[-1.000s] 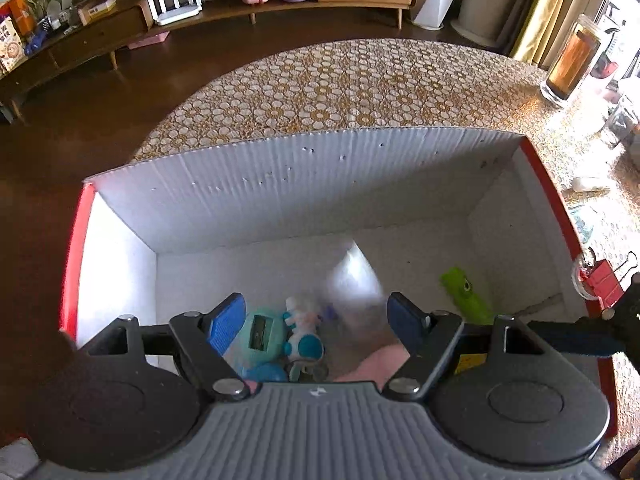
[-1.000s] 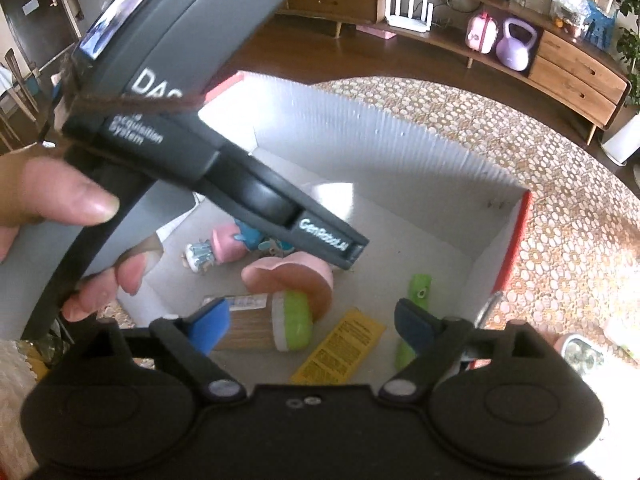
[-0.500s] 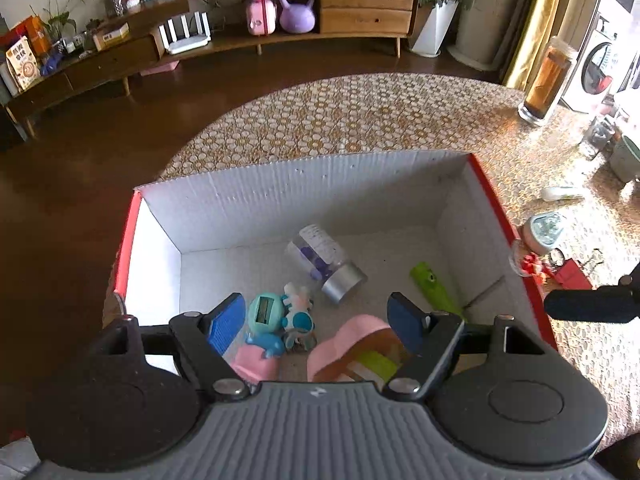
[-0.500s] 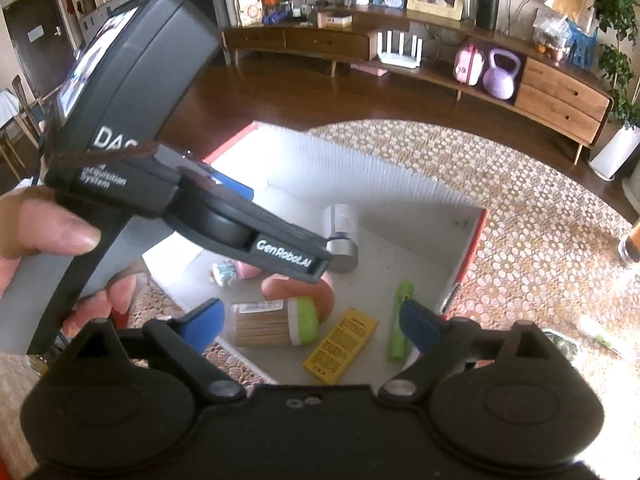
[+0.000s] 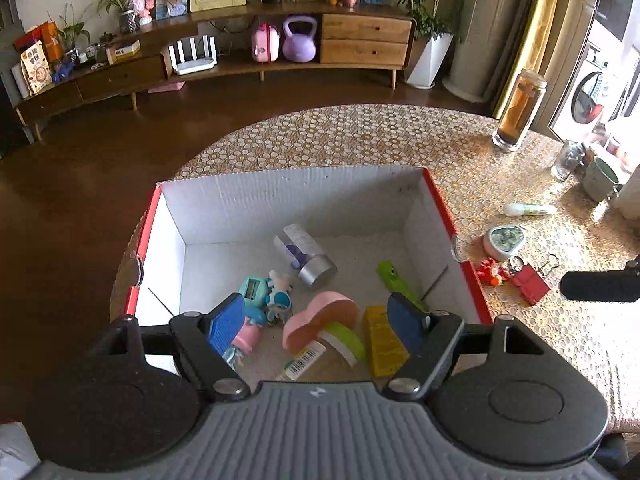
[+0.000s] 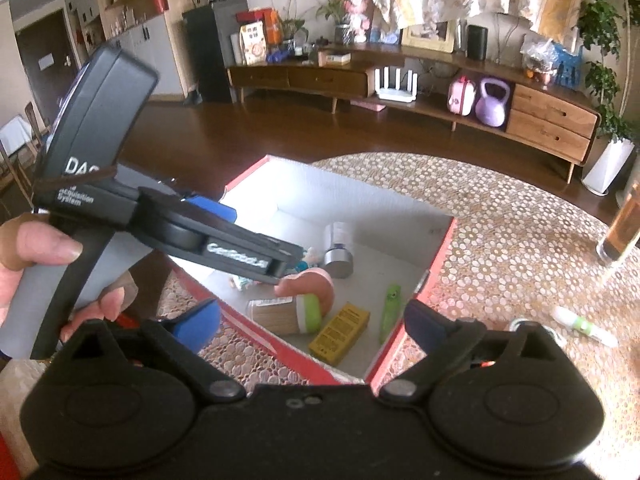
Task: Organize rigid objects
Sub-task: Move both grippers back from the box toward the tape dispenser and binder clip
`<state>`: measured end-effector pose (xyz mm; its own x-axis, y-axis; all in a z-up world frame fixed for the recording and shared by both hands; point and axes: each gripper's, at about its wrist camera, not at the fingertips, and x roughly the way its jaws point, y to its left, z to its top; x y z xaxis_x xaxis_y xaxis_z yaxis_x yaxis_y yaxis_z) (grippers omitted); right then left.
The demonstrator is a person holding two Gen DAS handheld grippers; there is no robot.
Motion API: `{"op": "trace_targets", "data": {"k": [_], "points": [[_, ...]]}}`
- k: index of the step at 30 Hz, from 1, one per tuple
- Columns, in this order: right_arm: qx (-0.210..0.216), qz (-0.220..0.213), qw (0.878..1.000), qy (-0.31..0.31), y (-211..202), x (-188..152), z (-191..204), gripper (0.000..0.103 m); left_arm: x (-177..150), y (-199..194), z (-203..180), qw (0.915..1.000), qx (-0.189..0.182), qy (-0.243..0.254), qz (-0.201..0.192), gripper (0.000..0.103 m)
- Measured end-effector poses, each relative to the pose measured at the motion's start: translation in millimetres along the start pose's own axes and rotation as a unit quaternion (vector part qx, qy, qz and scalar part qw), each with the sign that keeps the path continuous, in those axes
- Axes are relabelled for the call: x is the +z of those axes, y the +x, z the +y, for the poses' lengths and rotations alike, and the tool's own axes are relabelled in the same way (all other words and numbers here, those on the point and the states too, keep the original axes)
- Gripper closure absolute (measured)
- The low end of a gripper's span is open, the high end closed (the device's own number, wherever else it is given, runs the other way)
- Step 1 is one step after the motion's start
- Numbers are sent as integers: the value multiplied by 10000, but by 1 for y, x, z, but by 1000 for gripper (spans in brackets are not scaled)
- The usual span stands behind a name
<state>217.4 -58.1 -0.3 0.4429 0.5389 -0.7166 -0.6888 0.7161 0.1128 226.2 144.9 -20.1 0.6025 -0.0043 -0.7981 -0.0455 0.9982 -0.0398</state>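
Observation:
A red cardboard box (image 5: 280,196) with white inner walls stands on the patterned table. On its floor lie a clear bottle with a silver cap (image 5: 304,256), a green toy (image 5: 394,280), a pink heart-shaped piece (image 5: 320,318), a yellow carton (image 5: 382,340), a green-lidded wooden cylinder (image 6: 286,314) and small teal and pink toys (image 5: 254,290). My left gripper (image 5: 316,326) hangs open above the box's near side, holding nothing. My right gripper (image 6: 314,326) hovers over the box's near corner, its jaws opening, with nothing held between them.
On the table right of the box lie a white heart-shaped case (image 5: 504,240), a small red figure (image 5: 492,274), a red clip (image 5: 530,284) and a white tube (image 5: 528,210). A tall glass bottle (image 5: 518,110) and a green mug (image 5: 600,178) stand further back. A hand (image 6: 36,240) holds the left gripper.
Both grippers rose and drew back from the box. The clear bottle, a blur between my left fingers a second ago, now lies on the box floor. My right jaws widened.

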Motion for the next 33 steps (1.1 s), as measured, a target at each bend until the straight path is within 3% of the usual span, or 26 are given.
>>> {"op": "trace_targets", "data": {"k": [4, 6, 17, 20, 33], "points": [[40, -190, 9997, 163, -23, -13, -10, 1, -9, -14, -8, 9999, 11, 48, -159, 25], [47, -283, 9994, 217, -32, -20, -14, 0, -14, -22, -14, 9997, -43, 47, -241, 17], [-46, -745, 9967, 322, -77, -63, -37, 0, -36, -45, -52, 9974, -315, 72, -647, 16], [-171, -809, 9962, 269, -83, -78, -43, 0, -41, -46, -62, 9969, -358, 81, -701, 7], [-712, -789, 9936, 376, -81, -136, -78, 0, -45, -19, -128, 9943, -594, 114, -875, 6]]}}
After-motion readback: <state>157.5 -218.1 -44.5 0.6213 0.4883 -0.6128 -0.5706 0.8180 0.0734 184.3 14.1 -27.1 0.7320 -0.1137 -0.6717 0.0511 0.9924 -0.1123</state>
